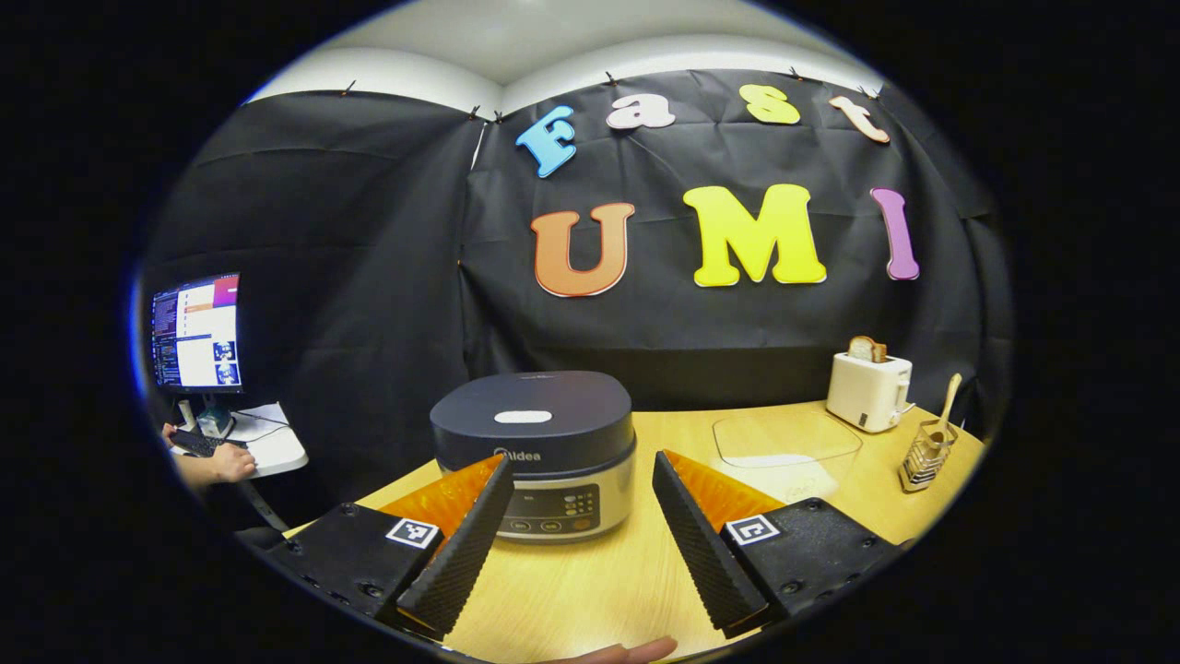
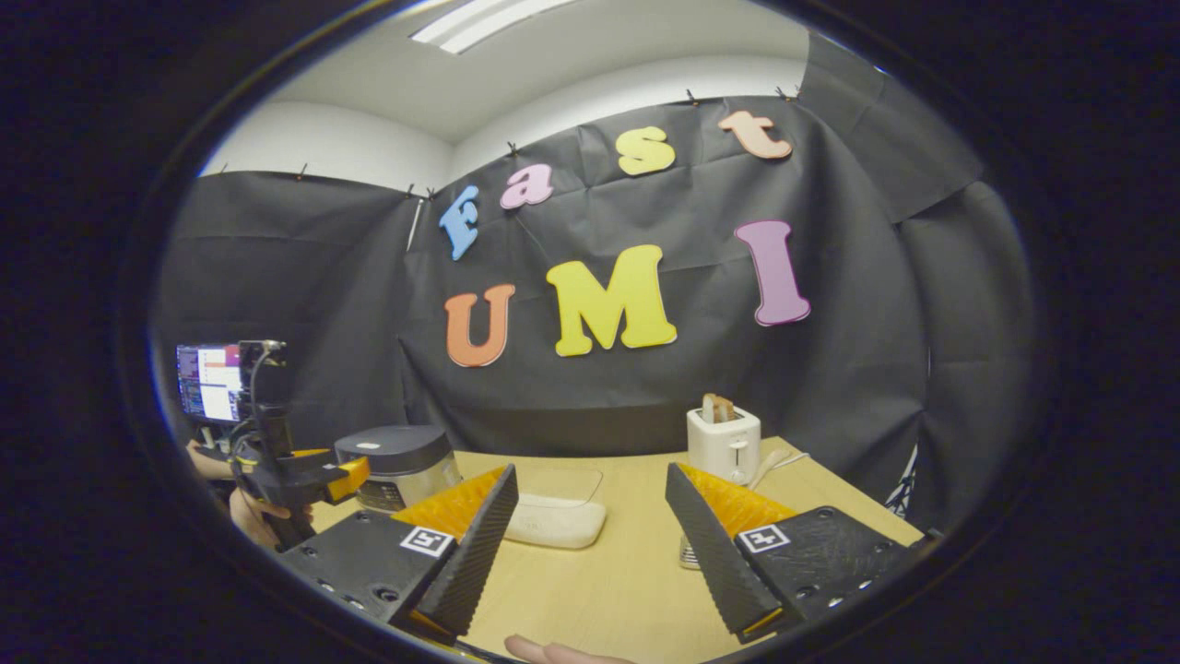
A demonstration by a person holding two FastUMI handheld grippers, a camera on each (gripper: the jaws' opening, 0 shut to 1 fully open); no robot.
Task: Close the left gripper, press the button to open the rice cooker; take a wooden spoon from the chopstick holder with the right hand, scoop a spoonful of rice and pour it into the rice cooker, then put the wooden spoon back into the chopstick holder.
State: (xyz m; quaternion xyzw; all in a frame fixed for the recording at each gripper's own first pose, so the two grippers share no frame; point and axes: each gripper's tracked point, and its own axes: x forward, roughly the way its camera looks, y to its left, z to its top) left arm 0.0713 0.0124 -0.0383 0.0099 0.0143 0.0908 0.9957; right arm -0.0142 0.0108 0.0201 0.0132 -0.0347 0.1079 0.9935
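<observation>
The rice cooker (image 1: 533, 452) sits at the left end of the bench (image 1: 590, 581), lid down, squarely ahead of the left claw (image 1: 583, 539) in the left gripper view. Its control panel faces the claw and shows in the gap between the two fingers, which stand wide apart and grip nothing. The white oval on the lid top is probably the release button; it lies higher than the fingertips, toward the lid's middle. So the coming move likely turns on this: the fingers must first come together, then the claw must travel forward and up over the lid before pressing down.

The left claw is clearly the nearer one to the cooker. In the right gripper view the cooker (image 2: 398, 464) is far off at the bench's left edge, with the left claw's body (image 2: 304, 475) hovering just beside it.

The right claw (image 2: 590, 553) is likewise spread and empty. The chopstick holder (image 1: 926, 455) stands near the bench's right edge, the wooden spoon (image 1: 948, 398) leaning up out of it, handle tilted, beside a white toaster (image 1: 868, 389). A shallow rice tray (image 2: 558, 516) lies mid-bench.
</observation>
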